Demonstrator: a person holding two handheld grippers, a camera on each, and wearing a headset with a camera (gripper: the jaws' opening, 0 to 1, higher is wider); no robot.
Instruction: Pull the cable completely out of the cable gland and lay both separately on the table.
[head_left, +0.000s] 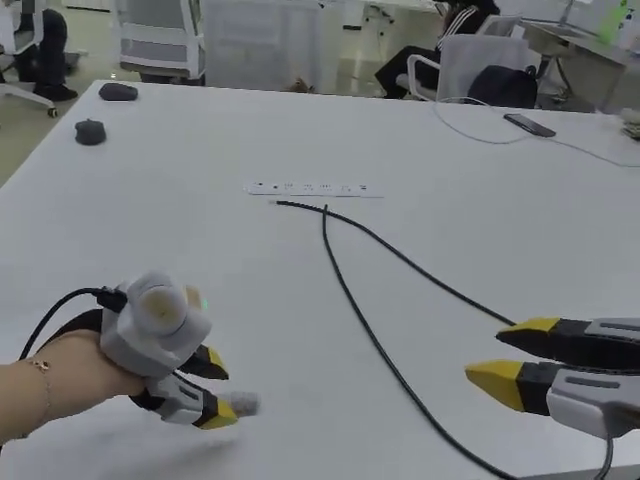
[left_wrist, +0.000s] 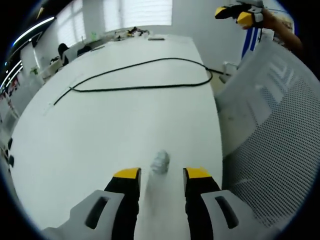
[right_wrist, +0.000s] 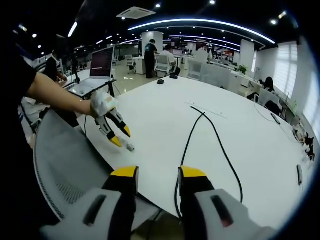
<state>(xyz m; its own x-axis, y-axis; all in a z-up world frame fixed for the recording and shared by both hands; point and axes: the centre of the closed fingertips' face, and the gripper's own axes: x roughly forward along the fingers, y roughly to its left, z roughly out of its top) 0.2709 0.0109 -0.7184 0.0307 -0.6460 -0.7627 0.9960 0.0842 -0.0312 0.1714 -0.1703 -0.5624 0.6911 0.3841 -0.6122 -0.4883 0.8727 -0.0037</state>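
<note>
A small grey cable gland (head_left: 243, 404) (left_wrist: 160, 162) (right_wrist: 130, 147) lies on the white table (head_left: 200, 250) near its front edge, apart from the cable. My left gripper (head_left: 217, 390) (left_wrist: 159, 174) (right_wrist: 120, 136) hovers just behind the gland, open, with the gland ahead of its yellow tips. The black cable (head_left: 350, 290) (left_wrist: 140, 75) (right_wrist: 200, 125) lies loose across the table in a long bend. My right gripper (head_left: 510, 358) (right_wrist: 158, 172) is at the front right, open and empty, close to the cable's near stretch.
A white power strip (head_left: 314, 189) lies beyond the cable's far end. Two computer mice (head_left: 90, 131) sit at the table's far left. A phone (head_left: 529, 124) and a thin white wire lie far right. A mesh chair (left_wrist: 270, 130) stands at the table's edge.
</note>
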